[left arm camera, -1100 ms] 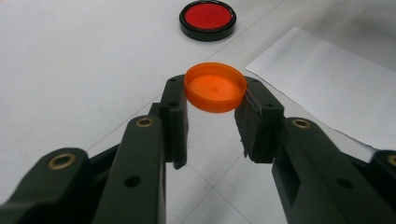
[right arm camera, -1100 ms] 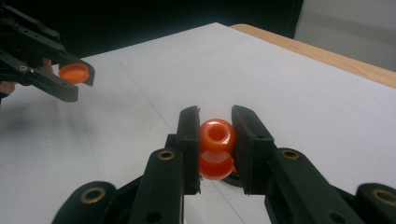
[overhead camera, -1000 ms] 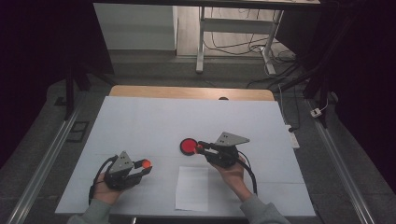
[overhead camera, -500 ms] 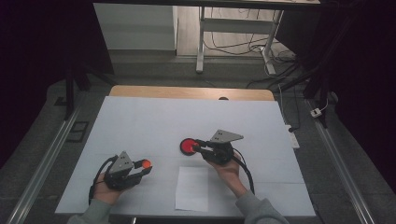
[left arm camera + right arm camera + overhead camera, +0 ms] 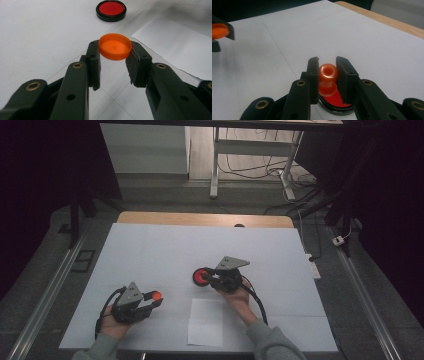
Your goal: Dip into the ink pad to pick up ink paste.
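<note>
Small translucent orange plastic stamp handle point(image 5: 327, 79), upright, stands on the round black-rimmed red ink pad point(image 5: 202, 277), clamped by the right gripper point(image 5: 216, 279). Left of the pad, the left gripper point(image 5: 152, 300) clamps a round orange plastic cap point(image 5: 115, 46). White paper sheet point(image 5: 206, 322) lies just before the pad.

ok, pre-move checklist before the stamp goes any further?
1. Right gripper shut on the orange stamp: ok.
2. Stamp over the red ink pad: ok.
3. Stamp face inked: cannot tell, hidden by the fingers.
4. Left gripper shut on the orange cap, away from the pad: ok.
5. White paper sheet flat, nothing on it: ok.
</note>
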`<state>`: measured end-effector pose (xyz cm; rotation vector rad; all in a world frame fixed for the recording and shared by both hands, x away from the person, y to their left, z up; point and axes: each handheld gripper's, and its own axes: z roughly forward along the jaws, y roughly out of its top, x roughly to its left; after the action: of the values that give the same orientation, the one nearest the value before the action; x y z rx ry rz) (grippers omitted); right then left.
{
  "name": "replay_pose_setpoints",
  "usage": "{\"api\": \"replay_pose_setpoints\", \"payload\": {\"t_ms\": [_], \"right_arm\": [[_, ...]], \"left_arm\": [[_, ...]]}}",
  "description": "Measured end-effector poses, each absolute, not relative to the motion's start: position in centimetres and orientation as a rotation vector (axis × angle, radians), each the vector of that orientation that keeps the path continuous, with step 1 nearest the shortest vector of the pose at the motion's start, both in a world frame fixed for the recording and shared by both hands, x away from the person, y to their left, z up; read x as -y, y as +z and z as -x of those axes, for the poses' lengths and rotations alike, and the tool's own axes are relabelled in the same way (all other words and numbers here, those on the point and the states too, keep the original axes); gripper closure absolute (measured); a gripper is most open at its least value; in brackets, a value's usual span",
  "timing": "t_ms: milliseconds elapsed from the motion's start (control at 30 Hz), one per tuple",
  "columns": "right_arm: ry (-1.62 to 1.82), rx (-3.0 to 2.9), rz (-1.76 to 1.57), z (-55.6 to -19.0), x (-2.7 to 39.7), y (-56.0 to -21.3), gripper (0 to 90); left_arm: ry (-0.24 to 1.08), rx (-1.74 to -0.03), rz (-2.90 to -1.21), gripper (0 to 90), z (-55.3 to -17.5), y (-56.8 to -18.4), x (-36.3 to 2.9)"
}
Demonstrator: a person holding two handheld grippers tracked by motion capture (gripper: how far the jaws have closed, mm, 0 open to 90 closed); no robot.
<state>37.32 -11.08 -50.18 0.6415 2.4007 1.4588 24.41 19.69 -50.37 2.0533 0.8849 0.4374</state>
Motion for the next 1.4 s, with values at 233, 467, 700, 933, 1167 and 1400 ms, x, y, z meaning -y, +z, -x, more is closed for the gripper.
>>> {"api": "replay_pose_setpoints", "payload": {"t_ms": [233,467,700,933,1167,1400], "right_arm": [[1.412,-2.406,-0.656,-38.3,10.7,-50.8,72.5],[1.385,-2.414,-0.662,-39.1,10.3,-51.5,72.5],[1.366,-2.408,-0.665,-39.3,10.2,-51.7,72.5],[1.344,-2.412,-0.668,-39.4,10.2,-51.7,72.4],[1.268,-2.447,-0.650,-39.6,9.6,-52.3,72.5],[1.280,-2.457,-0.680,-39.8,9.6,-52.3,72.8]], "left_arm": [[0.436,-0.887,-2.054,65.2,-24.4,-50.4,-19.7],[0.436,-0.892,-2.052,65.2,-24.4,-50.4,-19.8],[0.436,-0.891,-2.052,65.2,-24.5,-50.4,-19.8],[0.437,-0.892,-2.053,65.2,-24.5,-50.4,-19.8],[0.436,-0.894,-2.049,65.2,-24.4,-50.4,-19.8],[0.441,-0.901,-2.047,65.2,-24.4,-50.4,-19.9]]}}
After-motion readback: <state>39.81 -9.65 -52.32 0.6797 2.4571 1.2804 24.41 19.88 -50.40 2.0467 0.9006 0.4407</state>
